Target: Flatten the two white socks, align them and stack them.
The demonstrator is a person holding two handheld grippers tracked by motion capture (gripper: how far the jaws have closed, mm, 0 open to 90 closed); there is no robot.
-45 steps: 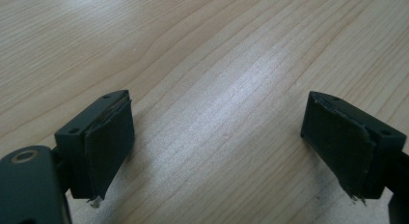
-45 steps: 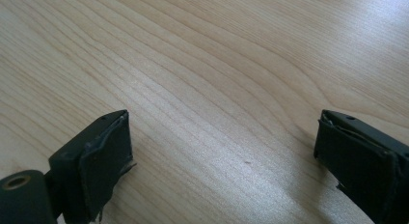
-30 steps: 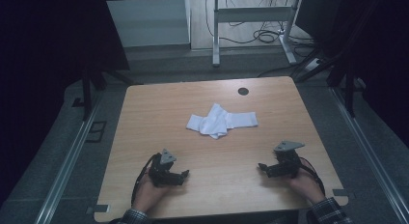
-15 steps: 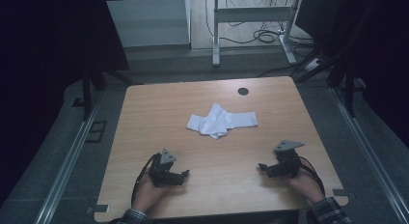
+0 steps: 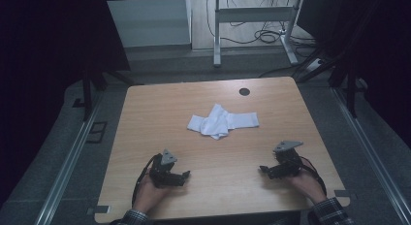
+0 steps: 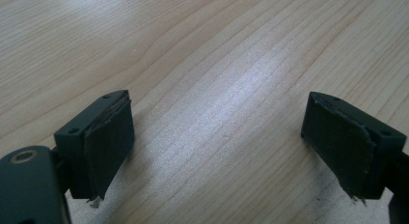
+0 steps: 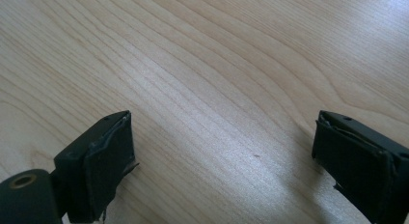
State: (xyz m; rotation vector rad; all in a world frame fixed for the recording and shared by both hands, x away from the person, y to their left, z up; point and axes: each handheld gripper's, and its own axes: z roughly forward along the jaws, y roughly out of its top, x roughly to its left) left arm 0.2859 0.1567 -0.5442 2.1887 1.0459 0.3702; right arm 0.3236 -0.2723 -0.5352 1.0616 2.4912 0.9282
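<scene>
Dim surroundings, soft tabletop glare

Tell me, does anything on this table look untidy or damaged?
The white cloth lies crumpled and askew at the table's middle, its folds overlapping. The pads of the left gripper look frayed at their edges.

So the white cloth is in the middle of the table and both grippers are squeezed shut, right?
Not quite. The white cloth does lie mid-table, but the left gripper and the right gripper are both open. Each gripper view shows its jaws standing wide apart over bare wood.
</scene>
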